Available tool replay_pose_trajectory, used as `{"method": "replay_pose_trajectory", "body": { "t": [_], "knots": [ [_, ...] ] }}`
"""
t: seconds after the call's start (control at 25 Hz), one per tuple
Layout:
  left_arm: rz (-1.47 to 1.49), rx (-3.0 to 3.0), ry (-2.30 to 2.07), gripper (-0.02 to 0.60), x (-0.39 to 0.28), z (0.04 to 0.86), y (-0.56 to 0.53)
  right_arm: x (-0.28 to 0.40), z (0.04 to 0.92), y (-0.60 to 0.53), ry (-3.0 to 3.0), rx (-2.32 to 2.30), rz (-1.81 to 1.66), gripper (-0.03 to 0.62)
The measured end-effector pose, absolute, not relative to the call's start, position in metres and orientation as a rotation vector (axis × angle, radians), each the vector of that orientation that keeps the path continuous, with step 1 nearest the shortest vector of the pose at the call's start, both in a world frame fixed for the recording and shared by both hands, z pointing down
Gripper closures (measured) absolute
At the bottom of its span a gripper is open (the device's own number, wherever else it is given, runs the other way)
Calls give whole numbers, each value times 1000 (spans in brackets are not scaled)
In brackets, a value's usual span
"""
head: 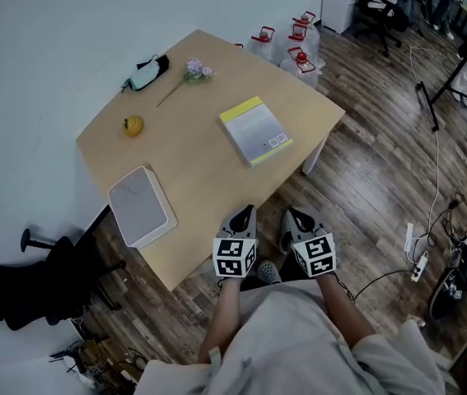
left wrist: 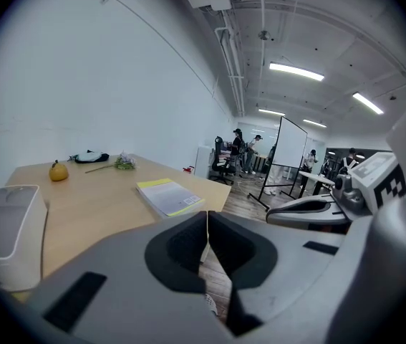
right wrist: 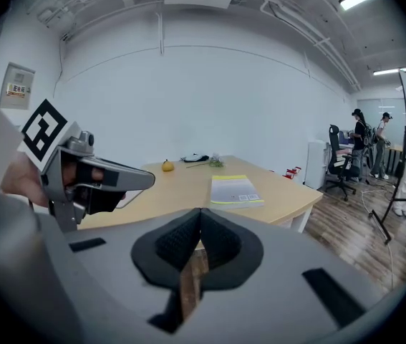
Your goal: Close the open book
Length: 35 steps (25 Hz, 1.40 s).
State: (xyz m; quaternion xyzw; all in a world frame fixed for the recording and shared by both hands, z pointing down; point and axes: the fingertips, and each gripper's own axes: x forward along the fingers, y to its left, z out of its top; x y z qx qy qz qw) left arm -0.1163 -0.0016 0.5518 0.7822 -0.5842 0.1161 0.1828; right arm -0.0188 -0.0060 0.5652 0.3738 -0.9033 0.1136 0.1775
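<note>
Table (head: pixel 200 171), left to right: white box (head: pixel 140 206), yellow fruit (head: pixel 133 125), dark pouch (head: pixel 145 73), flower sprig (head: pixel 196 71), then the book (head: pixel 254 130), which lies flat and closed, yellow-edged cover up, towards the table's right corner and well apart from both grippers. Left gripper (head: pixel 247 211) sits at the table's near edge with its jaws fully together and nothing between them. Right gripper (head: pixel 293 216) is just beside it, off the edge over the wood floor (head: pixel 365 204), jaws likewise pressed together and empty.
</note>
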Motion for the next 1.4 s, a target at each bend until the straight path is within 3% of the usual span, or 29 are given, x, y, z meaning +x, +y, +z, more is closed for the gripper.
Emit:
{"method": "replay_pose_trajectory", "body": {
  "t": [1.4],
  "knots": [
    [306, 2206, -1672, 558, -117, 547, -3, -14, 559, -10, -2584, 1060, 331, 589]
  ]
}}
